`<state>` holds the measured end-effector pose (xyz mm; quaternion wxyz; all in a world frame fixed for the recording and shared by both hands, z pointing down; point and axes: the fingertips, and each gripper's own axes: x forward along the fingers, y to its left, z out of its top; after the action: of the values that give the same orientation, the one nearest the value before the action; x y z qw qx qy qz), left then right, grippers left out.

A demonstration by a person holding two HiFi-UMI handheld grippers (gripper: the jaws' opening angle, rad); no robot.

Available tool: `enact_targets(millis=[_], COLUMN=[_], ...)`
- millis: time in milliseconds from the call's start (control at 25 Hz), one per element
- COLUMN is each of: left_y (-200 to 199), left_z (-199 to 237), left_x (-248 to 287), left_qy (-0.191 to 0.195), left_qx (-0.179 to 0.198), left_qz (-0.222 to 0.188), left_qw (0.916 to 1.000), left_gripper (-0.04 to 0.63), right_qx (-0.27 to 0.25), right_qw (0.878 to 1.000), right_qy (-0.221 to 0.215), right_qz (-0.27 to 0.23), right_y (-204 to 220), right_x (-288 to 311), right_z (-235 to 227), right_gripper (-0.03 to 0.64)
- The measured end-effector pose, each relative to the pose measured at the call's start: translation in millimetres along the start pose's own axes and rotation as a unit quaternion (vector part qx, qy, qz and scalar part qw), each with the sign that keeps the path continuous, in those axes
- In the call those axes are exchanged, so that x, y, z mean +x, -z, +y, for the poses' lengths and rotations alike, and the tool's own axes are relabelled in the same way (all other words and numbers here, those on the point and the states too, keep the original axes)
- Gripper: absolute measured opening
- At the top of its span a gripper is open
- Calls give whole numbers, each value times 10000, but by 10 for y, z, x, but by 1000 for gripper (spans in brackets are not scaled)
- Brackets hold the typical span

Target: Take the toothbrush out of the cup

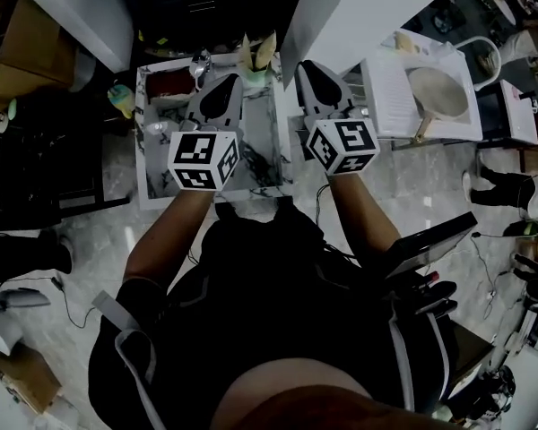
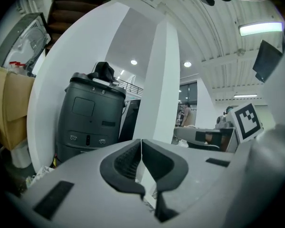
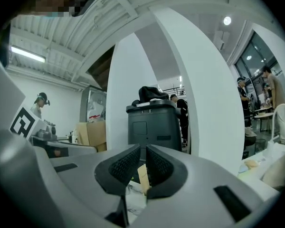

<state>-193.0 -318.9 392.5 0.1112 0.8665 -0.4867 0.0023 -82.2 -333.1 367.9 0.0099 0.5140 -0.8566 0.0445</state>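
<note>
In the head view a pale cup [image 1: 256,72] stands at the far edge of the marble-patterned counter [image 1: 260,164], with cream toothbrush handles [image 1: 264,50] sticking up out of it. My left gripper [image 1: 224,81] points at it from just left, its jaws shut and empty. My right gripper [image 1: 309,68] sits just right of the cup, jaws all but closed with nothing gripped. In the left gripper view the pads [image 2: 128,158] meet along one line. In the right gripper view a cream strip [image 3: 143,178] shows low behind the narrow slit between the pads [image 3: 126,163].
A red item [image 1: 169,83] and a tap [image 1: 200,61] sit at the counter's far left. A white tray [image 1: 390,97] with a bowl [image 1: 438,92] stands to the right. A dark bin [image 2: 90,118] and white pillars [image 2: 159,94] rise ahead. People stand in the background.
</note>
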Motion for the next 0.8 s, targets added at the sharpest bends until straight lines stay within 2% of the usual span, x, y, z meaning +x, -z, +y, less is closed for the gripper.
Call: enact_targets(millis=[80, 160, 360, 480, 680, 800], left_y=[59, 117, 332, 447, 622, 743], left_z=[6, 36, 87, 144, 213, 273], left_x=[75, 154, 309, 389, 636, 736], left_qy=[-104, -308, -573, -794, -1000, -1154], left_qx=[-67, -83, -75, -207, -268, -310], left_qz=[50, 76, 256, 349, 507, 578], left_qw=[9999, 9995, 9980, 9960, 9933, 9912], left_gripper=[0, 0, 0, 5, 58, 61], right_qx=[23, 40, 80, 137, 207, 230], right_qw=[9999, 9994, 9969, 9938, 9893, 9858], right_qy=[-110, -275, -610, -857, -1092, -1233], right_qz=[98, 221, 493, 687, 947, 1121], right_y=[93, 194, 502, 705, 1023, 1249], right_x=[81, 177, 419, 586, 859, 998], right_z=[-83, -157, -288, -359, -540, -577], right_gripper=[47, 98, 108, 122, 147, 158])
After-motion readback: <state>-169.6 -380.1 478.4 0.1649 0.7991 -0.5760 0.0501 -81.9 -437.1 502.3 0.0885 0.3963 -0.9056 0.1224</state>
